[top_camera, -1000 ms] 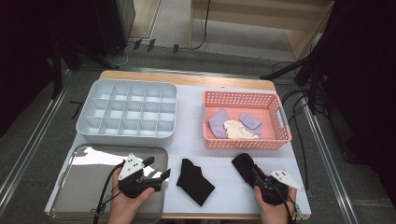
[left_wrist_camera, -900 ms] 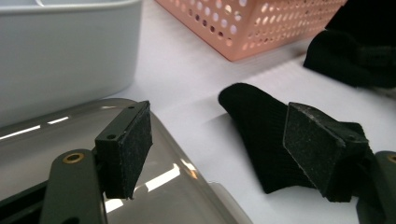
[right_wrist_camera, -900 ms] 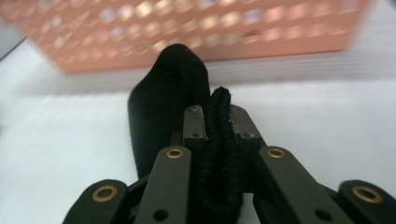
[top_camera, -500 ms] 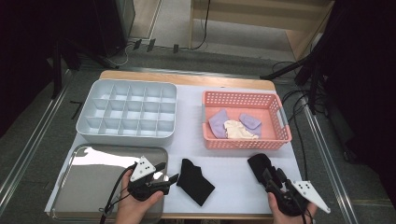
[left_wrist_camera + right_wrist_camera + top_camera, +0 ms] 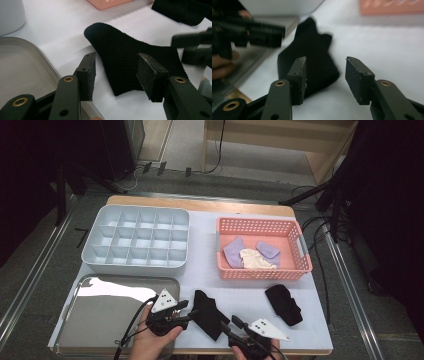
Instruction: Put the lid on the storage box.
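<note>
- The flat black knitted sock lay on the white surface, just right of the shiny metal tray and between the two tools.
- The left hand-held gripper was unclenched, grasping nothing; its jaws had just been closing, with the sock's edge between the pads but not yet pinched. Closing this near the tray, the lower pad could probably catch the tray's rim instead of sliding under the cloth.
- The right hand-held gripper also stood released, its jaws having just been closing, with the sock partly behind one pad. It might nip only a thin fold, and the limp knit could slip out on lifting.
- With both tools converging from opposite sides of the sock, they could likely collide or pull the fabric against each other and bunch it.
- The rolled black sock, well right of the flat sock, looked clear of any sweep; the pink plastic basket beyond it also seemed safe.
</note>
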A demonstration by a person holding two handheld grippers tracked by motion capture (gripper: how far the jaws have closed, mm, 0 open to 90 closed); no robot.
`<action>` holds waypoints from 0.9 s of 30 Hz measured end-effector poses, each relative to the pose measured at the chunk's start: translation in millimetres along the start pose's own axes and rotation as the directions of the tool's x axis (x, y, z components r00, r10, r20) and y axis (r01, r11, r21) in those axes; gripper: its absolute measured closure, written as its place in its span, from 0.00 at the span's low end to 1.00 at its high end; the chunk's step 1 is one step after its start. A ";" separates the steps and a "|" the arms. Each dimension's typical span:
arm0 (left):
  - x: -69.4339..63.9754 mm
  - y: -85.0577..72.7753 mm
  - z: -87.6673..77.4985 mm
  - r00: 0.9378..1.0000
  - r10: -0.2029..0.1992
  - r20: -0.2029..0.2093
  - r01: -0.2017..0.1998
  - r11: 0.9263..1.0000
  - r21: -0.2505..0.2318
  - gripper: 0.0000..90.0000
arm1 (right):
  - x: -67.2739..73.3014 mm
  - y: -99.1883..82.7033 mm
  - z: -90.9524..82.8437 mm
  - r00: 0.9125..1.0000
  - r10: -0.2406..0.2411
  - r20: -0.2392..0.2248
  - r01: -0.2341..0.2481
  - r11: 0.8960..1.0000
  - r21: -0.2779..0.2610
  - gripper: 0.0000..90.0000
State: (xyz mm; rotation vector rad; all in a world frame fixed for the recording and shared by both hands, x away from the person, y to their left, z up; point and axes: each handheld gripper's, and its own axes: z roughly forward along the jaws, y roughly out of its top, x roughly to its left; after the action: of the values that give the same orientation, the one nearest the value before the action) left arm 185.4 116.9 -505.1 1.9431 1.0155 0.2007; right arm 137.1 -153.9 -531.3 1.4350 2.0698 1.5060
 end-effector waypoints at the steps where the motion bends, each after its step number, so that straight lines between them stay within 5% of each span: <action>1: 0.2 0.0 -0.7 1.000 -0.003 0.002 0.003 1.000 -0.004 0.56 | 3.7 -2.8 5.4 1.000 -0.020 0.009 0.020 0.999 0.026 0.68; 4: 1.3 0.1 -4.6 1.000 -0.009 0.003 0.009 1.000 -0.017 0.55 | 6.6 -4.0 9.4 0.999 -0.045 0.030 0.044 0.998 0.042 0.92; 7: 2.5 -0.1 -8.1 1.000 -0.013 -0.001 0.013 0.999 -0.031 0.54 | 2.1 4.3 2.3 0.998 -0.028 0.052 0.027 0.999 0.033 0.96; 12: 4.5 0.0 -11.1 1.000 -0.016 -0.001 0.016 0.999 -0.038 0.54 | -20.3 13.7 -14.3 0.994 -0.003 0.111 0.004 1.000 -0.008 0.96; 15: 6.1 -0.1 -12.5 1.000 -0.025 -0.002 0.025 0.999 -0.044 0.54 | -39.3 17.9 -26.4 0.983 -0.003 0.183 0.008 1.000 -0.027 0.96; 20: 7.9 -0.9 -13.9 0.999 -0.032 -0.002 0.032 0.998 -0.045 0.54 | -79.9 21.9 -44.1 0.953 0.052 0.299 -0.036 0.998 -0.058 0.95; 23: 7.7 -1.0 -14.3 0.999 -0.036 0.001 0.036 0.998 -0.051 0.53 | -91.6 21.1 -50.7 0.939 0.082 0.334 -0.054 0.994 -0.093 0.81; 25: 7.6 -1.0 -14.2 0.999 -0.036 -0.001 0.036 0.998 -0.053 0.53 | -89.9 23.0 -55.3 0.937 0.110 0.330 -0.063 0.987 -0.148 0.75; 27: 7.7 -1.1 -13.5 0.999 -0.040 -0.002 0.040 0.998 -0.051 0.52 | -81.0 26.8 -55.8 0.951 0.126 0.282 -0.070 0.977 -0.201 0.74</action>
State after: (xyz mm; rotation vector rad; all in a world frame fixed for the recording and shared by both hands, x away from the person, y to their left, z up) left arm 183.0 131.4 -500.1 1.8754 1.0402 0.2047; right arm 157.7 -251.9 -512.4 1.5966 1.6589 1.3821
